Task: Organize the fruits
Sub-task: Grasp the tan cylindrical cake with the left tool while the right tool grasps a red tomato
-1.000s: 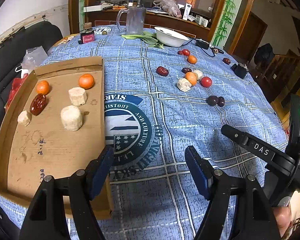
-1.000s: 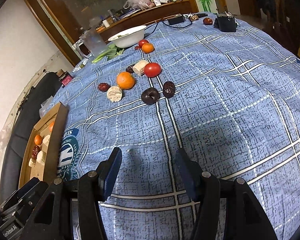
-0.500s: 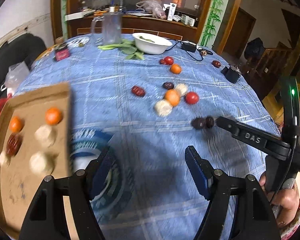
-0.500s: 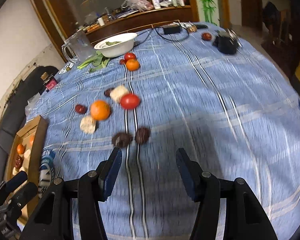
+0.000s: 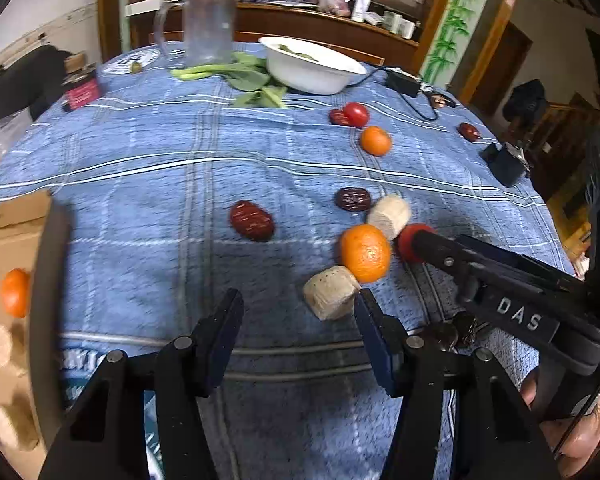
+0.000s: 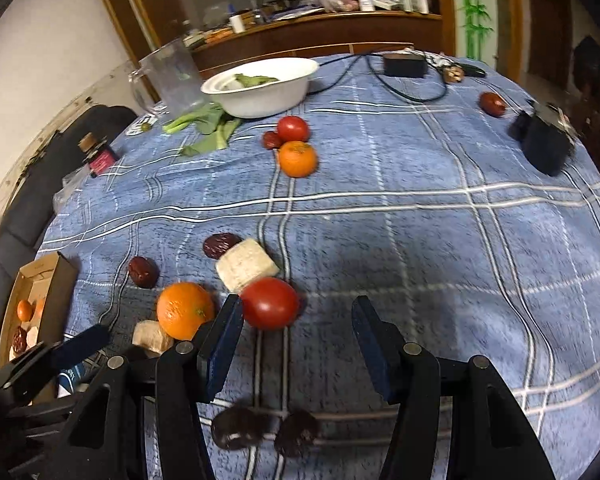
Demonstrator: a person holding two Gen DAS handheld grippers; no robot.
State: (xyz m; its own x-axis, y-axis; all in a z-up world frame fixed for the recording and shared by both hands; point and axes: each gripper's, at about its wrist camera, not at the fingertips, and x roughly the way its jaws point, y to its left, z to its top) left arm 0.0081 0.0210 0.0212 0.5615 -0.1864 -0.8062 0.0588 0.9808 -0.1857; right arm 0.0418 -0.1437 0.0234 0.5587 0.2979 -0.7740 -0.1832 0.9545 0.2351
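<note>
1. The left claw hangs over the blue checked worktop, released and gripping nothing; its jaws have just been closing, and a pale chunk sits just beside its right fingertip.
2. An orange touches that chunk, with a dark date further left.
3. The right claw is released too, with a red tomato against its left fingertip, unpinched.
4. Two dark fruits lie beneath the right claw.
5. The cardboard tray at the left edge holds sorted fruit.
</note>
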